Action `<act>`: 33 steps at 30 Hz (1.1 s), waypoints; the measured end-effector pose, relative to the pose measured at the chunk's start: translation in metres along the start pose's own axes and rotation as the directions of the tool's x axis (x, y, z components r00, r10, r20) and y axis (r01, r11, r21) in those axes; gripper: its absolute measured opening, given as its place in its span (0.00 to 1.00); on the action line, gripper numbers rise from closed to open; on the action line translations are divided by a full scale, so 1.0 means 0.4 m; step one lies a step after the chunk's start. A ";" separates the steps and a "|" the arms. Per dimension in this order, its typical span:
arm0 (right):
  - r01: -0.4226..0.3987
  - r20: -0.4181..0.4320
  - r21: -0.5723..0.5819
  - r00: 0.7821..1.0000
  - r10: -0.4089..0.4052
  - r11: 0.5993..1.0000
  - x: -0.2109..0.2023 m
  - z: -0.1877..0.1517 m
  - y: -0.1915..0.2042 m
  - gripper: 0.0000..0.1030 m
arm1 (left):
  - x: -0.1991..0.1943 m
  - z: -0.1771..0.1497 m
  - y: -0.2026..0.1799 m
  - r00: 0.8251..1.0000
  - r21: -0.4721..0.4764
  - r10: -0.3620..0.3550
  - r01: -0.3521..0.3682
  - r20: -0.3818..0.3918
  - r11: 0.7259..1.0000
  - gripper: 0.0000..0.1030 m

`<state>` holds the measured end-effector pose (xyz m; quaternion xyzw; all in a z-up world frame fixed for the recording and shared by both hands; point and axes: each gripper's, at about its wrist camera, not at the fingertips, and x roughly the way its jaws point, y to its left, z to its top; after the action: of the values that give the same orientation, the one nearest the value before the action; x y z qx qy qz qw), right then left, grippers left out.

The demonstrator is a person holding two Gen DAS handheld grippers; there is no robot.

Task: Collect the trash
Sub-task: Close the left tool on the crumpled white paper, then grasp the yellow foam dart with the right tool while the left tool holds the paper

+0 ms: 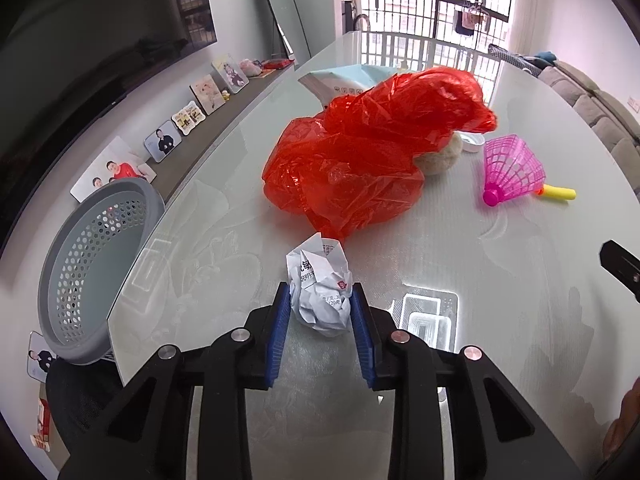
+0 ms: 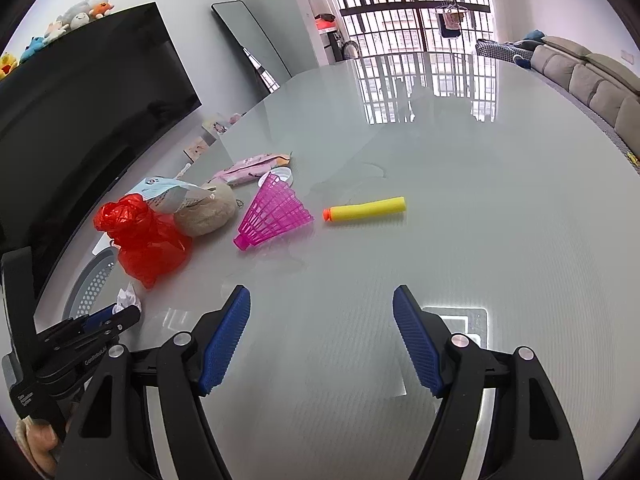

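A crumpled white paper ball (image 1: 320,286) with printed text lies on the glass table, and my left gripper (image 1: 320,292) is shut on it, both blue pads pressing its sides. Just beyond it sits a crumpled red plastic bag (image 1: 368,148). In the right wrist view the same paper ball (image 2: 129,297) shows at the far left, held by the left gripper (image 2: 120,312), with the red bag (image 2: 146,238) behind. My right gripper (image 2: 322,300) stands open over bare table with nothing between its fingers. A grey perforated basket (image 1: 96,272) stands off the table's left edge.
A pink plastic shuttlecock (image 2: 276,216), a yellow foam dart (image 2: 366,208), a beige plush ball (image 2: 210,212), a white cap (image 2: 280,176) and printed packets (image 2: 248,168) lie on the table (image 2: 480,160). Photo frames (image 1: 188,116) line a shelf at left. A sofa (image 2: 592,76) is at right.
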<state>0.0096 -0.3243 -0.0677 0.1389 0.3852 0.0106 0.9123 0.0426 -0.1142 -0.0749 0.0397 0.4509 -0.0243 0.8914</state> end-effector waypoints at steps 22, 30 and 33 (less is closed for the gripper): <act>0.125 -0.100 -0.019 0.987 -0.126 0.992 0.106 0.093 -0.059 0.69 | -0.081 0.027 0.064 0.997 -0.024 -0.018 0.019 0.073 1.000 0.29; 0.148 -0.140 -0.034 0.979 -0.151 0.988 0.183 0.131 -0.055 0.71 | -0.061 0.027 0.087 0.997 -0.033 -0.029 0.031 0.068 0.999 0.29; 0.167 -0.137 -0.057 0.975 -0.174 0.984 0.197 0.137 -0.042 0.71 | -0.054 0.030 0.096 0.997 -0.039 -0.032 0.034 0.065 0.999 0.29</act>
<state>0.1022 -0.3441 -0.0907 0.0835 0.4592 -0.0493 0.8830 0.0423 -0.0771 -0.0484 0.0136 0.4230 -0.0312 0.9055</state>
